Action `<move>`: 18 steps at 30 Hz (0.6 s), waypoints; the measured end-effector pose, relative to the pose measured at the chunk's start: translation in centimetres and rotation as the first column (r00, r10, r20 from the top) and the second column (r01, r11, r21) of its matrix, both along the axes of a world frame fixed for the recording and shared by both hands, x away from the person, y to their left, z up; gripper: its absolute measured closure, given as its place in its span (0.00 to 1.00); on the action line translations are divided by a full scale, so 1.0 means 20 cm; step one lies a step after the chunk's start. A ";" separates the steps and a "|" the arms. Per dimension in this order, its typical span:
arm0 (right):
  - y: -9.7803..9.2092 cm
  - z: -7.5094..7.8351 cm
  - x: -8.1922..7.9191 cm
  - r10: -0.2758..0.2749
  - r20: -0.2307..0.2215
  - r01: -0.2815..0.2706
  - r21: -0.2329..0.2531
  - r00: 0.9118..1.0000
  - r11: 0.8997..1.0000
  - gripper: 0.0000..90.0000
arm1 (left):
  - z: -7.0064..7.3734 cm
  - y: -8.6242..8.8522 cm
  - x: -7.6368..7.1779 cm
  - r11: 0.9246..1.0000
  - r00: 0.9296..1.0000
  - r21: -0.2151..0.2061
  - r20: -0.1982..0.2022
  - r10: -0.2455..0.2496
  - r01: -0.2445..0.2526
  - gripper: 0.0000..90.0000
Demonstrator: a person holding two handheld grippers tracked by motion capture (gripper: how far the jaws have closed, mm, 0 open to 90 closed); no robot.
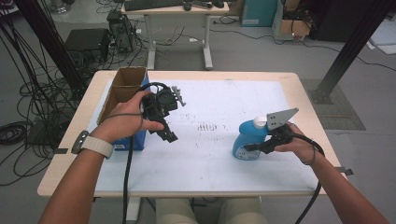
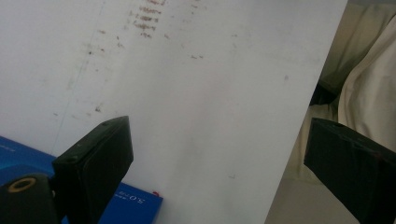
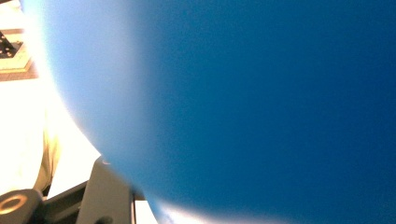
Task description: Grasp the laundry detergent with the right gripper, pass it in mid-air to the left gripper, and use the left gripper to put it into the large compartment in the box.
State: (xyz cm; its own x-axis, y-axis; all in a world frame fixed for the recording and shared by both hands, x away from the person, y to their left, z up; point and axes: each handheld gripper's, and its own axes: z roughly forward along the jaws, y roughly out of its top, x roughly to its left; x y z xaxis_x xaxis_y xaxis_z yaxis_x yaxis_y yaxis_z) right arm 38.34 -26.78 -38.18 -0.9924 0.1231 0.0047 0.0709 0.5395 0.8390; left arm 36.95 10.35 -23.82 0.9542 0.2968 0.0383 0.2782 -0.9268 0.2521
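At table right, we clamp the right gripper [image 1: 252,148] on the blue bottle [image 1: 246,138]: smooth, likely slippery, so grip mid-body; left gripper [image 2: 217,158] gapes wide.

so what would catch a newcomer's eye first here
Probably the blue bottle with a white cap, standing right of centre on the white table with the right gripper at its side. Next, the left gripper, open above the table beside an open cardboard box.
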 end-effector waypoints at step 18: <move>0.00 0.21 -0.02 0.006 -0.020 -0.005 0.061 1.000 0.998 0.48 | 0.20 -0.16 -0.04 0.998 0.997 -0.009 0.053 -0.060 0.061 0.09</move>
